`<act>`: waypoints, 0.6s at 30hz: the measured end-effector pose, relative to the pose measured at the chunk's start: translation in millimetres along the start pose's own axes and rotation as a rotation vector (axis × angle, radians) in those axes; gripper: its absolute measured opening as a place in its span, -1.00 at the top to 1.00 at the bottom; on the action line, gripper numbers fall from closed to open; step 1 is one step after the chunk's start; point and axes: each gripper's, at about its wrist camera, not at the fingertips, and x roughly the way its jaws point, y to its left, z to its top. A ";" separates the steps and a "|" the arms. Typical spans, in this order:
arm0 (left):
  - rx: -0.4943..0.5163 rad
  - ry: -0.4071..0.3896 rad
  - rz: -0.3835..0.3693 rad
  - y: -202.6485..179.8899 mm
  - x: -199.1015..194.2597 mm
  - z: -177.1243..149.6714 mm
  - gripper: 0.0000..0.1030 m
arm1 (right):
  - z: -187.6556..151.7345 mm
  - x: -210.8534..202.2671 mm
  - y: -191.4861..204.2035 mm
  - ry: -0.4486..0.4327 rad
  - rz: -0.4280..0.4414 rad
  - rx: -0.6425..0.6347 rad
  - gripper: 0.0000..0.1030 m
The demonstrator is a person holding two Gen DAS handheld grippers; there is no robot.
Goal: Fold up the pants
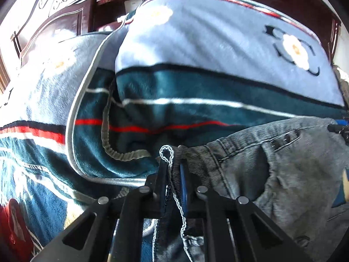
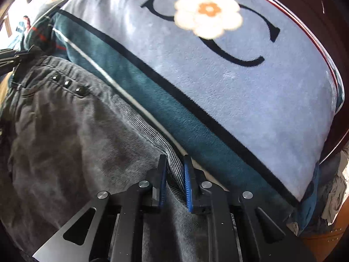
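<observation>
Dark carved wood (image 1: 54, 6) rises behind a bed draped in a plush blanket (image 1: 196, 43), pale blue with bands of teal, thin white and red stripes and white flower prints.

From the left wrist camera, the blanket fills everything left of and ahead of the left gripper (image 1: 173, 166), a folded edge with grey piping curving down toward the tongs. A red object (image 1: 15, 222) lies at the lower left, too blurred to identify. The left tongs are pressed together on a stitched edge of the grey pants (image 1: 272, 174), which bunches up between the tips and hangs down past them. Right of the tongs the pants spread flat on the blanket, showing a pocket seam and a row of 3 dark studs. At the far right edge the black tip of the other tool shows.

From the right wrist camera, the pants (image 2: 76, 142) lie to the left of the right gripper (image 2: 175, 170), studs up ahead at the left. The right tongs pinch the ribbed pant edge between their blue-lined pads (image 2: 187, 185). Ahead and to the right stretches the blanket (image 2: 240, 98), with 1 white flower.
</observation>
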 end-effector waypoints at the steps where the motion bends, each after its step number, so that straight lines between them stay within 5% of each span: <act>1: -0.010 -0.008 -0.013 3.0 -6.8 0.5 0.76 | 0.1 -5.5 2.5 -0.007 -0.004 -0.002 0.76; 9: -0.056 -0.047 -0.095 14.4 -61.6 11.1 0.76 | -27.5 -55.2 19.4 -0.088 -0.005 0.029 0.78; 18: -0.060 -0.054 -0.182 15.7 -105.8 -37.6 0.76 | -80.9 -110.1 31.4 -0.140 0.023 0.084 0.79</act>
